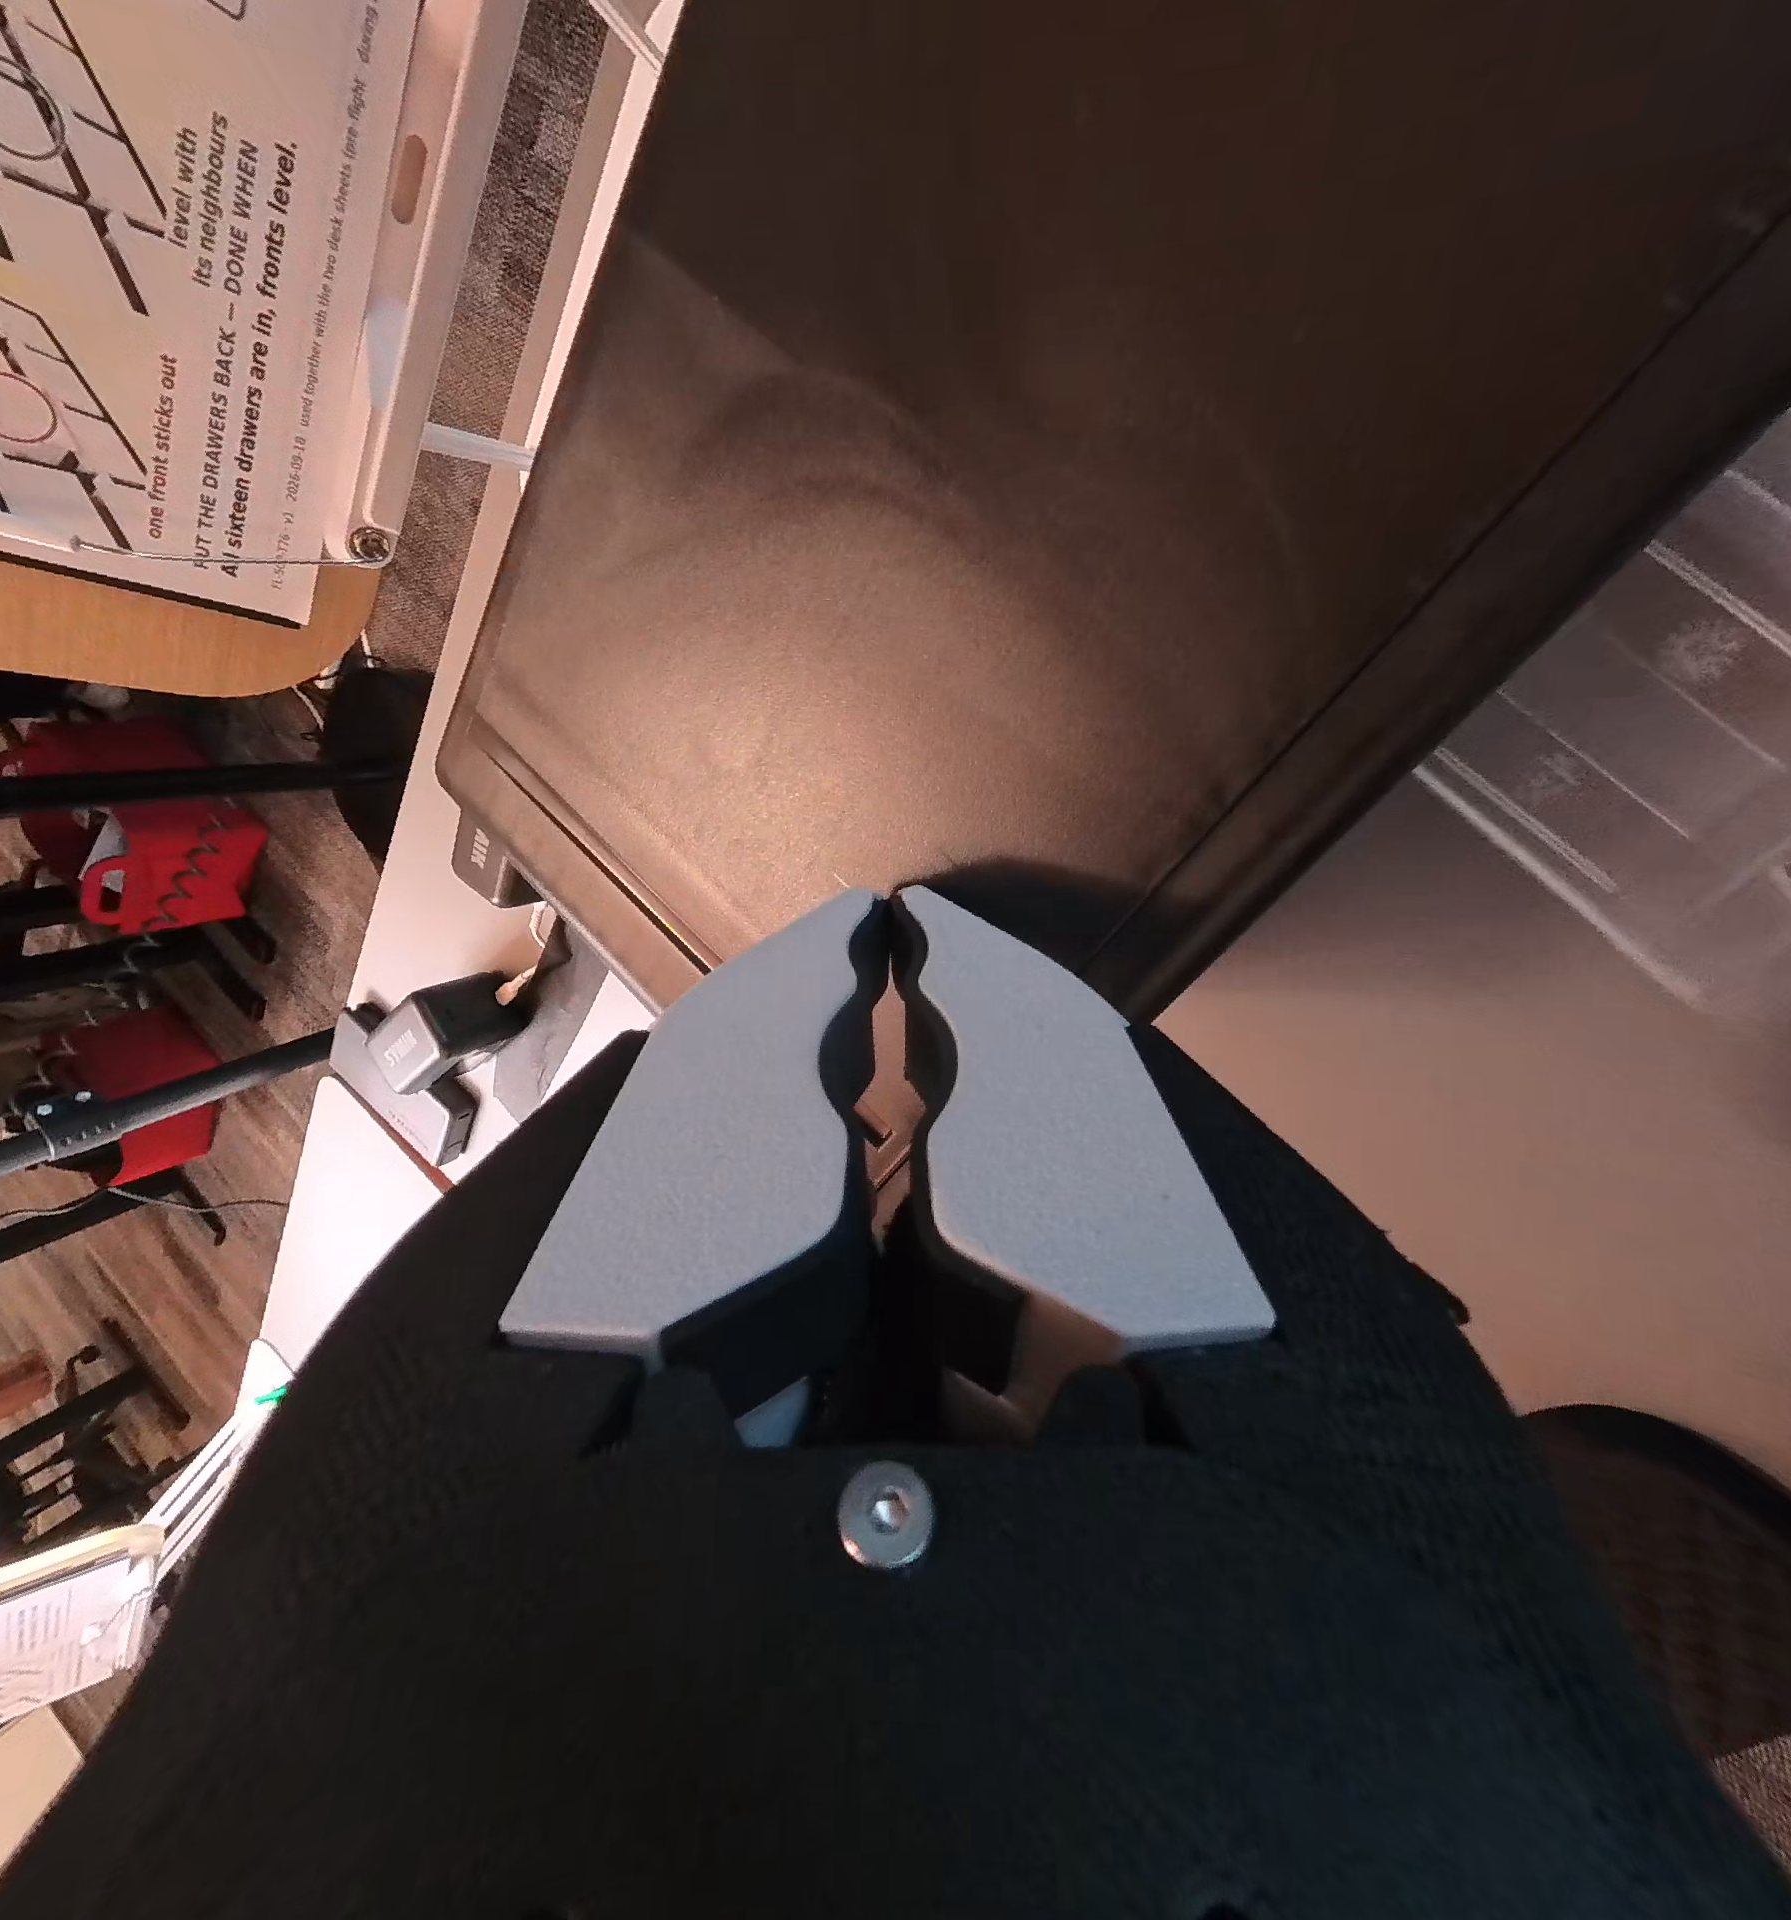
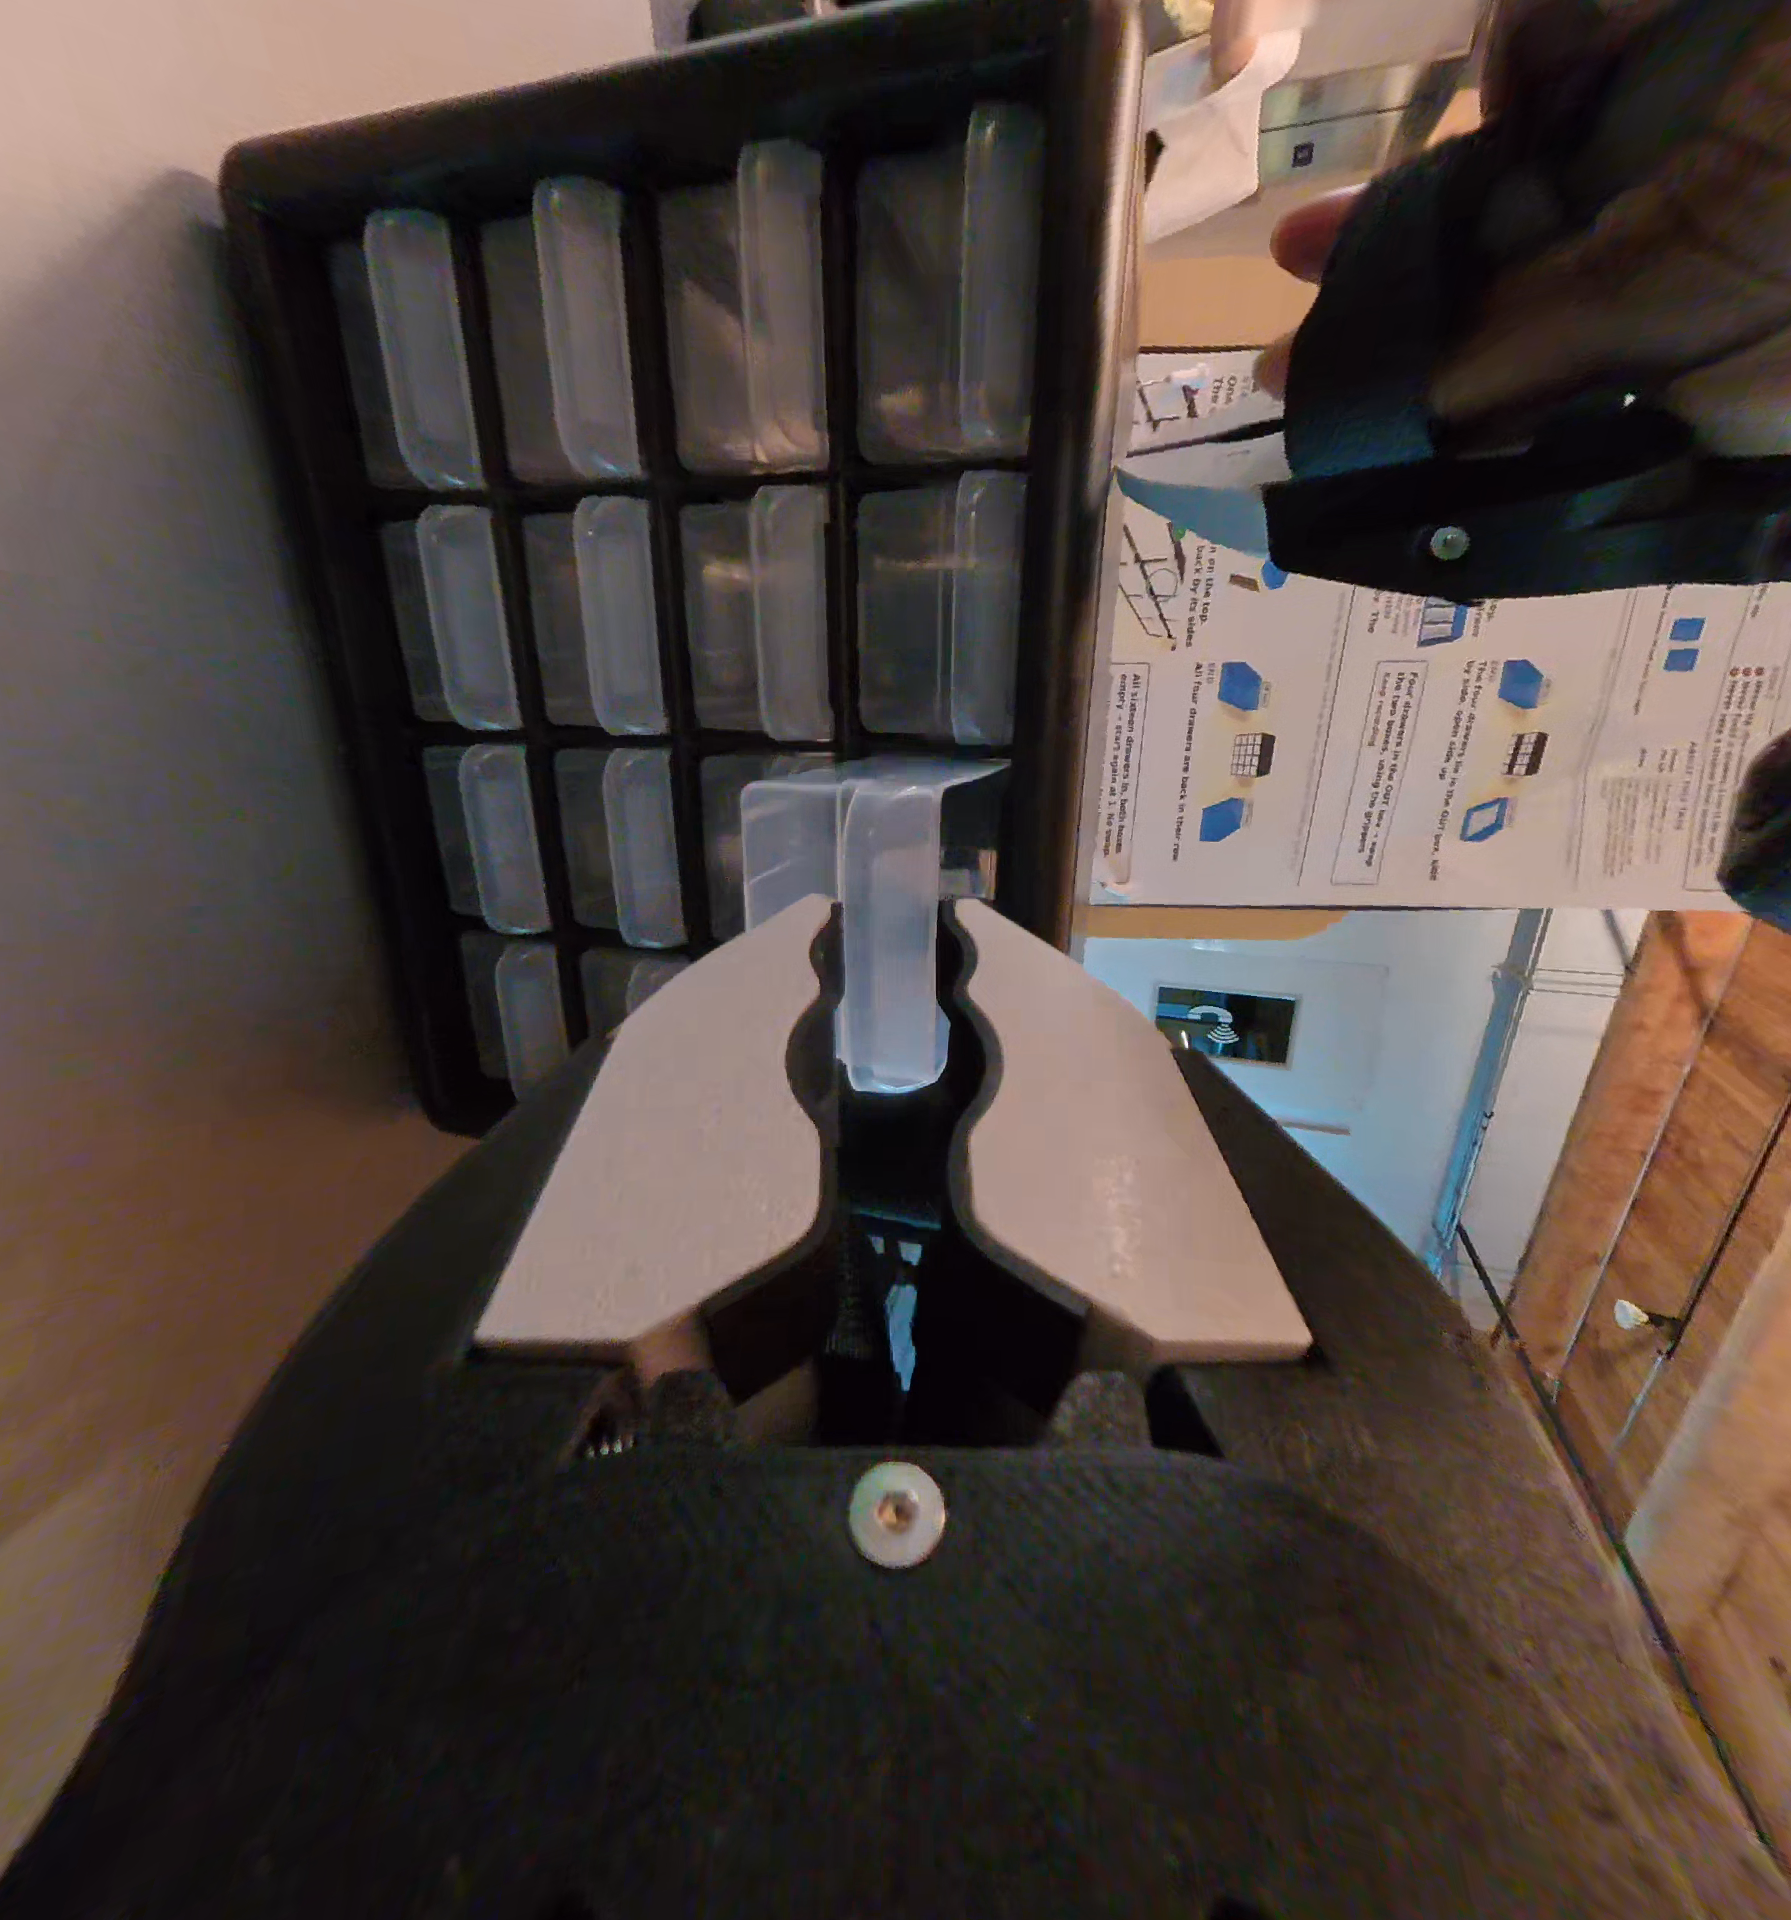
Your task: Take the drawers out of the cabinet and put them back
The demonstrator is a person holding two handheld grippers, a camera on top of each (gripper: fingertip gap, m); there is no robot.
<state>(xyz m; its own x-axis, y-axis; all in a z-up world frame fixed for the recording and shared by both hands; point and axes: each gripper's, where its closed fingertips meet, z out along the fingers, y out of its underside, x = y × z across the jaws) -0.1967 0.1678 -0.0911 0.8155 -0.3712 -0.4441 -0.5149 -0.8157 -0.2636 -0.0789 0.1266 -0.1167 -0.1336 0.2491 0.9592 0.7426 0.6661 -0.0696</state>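
Note:
The black cabinet (image 2: 267,416) holds a grid of clear plastic drawers (image 2: 579,332). My right gripper (image 2: 891,909) is shut on the front handle of one clear drawer (image 2: 886,966), which sticks partly out of its slot in the column at the cabinet's right edge. My left gripper (image 1: 891,899) is shut and empty, with its tips against the cabinet's smooth dark outer wall (image 1: 974,520). In the right wrist view one of the left gripper's fingers (image 2: 1197,509) reaches the cabinet's right side, held by a hand (image 2: 1649,208).
Printed instruction sheets lie beside the cabinet (image 2: 1390,748) and on a wooden board (image 1: 143,312). A grey clamp (image 1: 413,1049) sits at the white desk edge (image 1: 351,1039). Red bags (image 1: 164,831) and dark stands are on the floor. A light tabletop (image 2: 143,1247) lies left of the cabinet.

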